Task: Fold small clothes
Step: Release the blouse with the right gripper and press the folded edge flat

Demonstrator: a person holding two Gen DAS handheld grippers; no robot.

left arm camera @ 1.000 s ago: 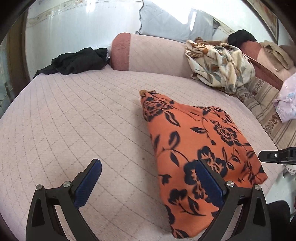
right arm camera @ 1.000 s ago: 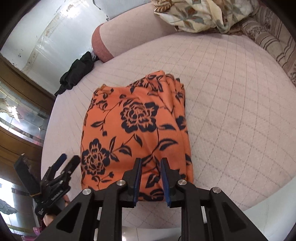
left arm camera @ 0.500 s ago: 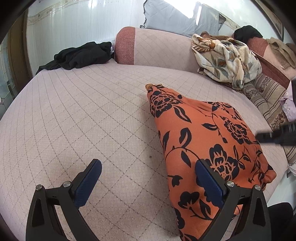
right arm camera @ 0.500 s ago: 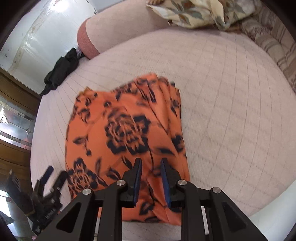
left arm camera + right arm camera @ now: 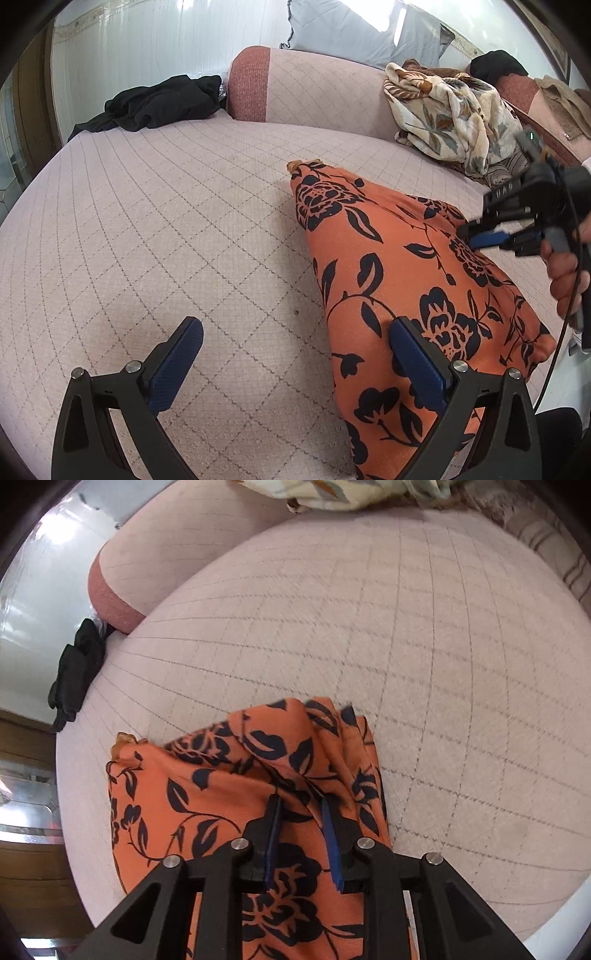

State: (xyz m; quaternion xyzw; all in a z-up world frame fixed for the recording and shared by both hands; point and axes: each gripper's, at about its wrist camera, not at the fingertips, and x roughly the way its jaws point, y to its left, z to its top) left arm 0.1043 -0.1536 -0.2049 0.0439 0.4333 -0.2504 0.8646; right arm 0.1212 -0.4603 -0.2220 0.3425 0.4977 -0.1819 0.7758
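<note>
An orange garment with black flowers (image 5: 388,266) lies folded on the pink quilted bed (image 5: 166,229), narrow end pointing away. My left gripper (image 5: 297,325) is open wide just above the bed; its right finger (image 5: 417,365) overlaps the garment's near left edge, its left finger is over bare quilt. My right gripper (image 5: 476,236), held by a hand (image 5: 565,269), points steeply down at the garment's right side. In the right wrist view its gripper (image 5: 300,800) keeps a narrow gap right over a raised fold of the garment (image 5: 221,786); nothing looks pinched.
A black garment (image 5: 162,103) lies at the bed's far left corner. A pink bolster (image 5: 314,88) and a grey-blue pillow (image 5: 351,37) line the back. A crumpled floral blanket (image 5: 450,114) sits at the back right. The bed's edge runs close by the garment's right side.
My right gripper has travelled from the garment's near edge across it toward its far end, coming well into the left wrist view. The left gripper has hardly moved.
</note>
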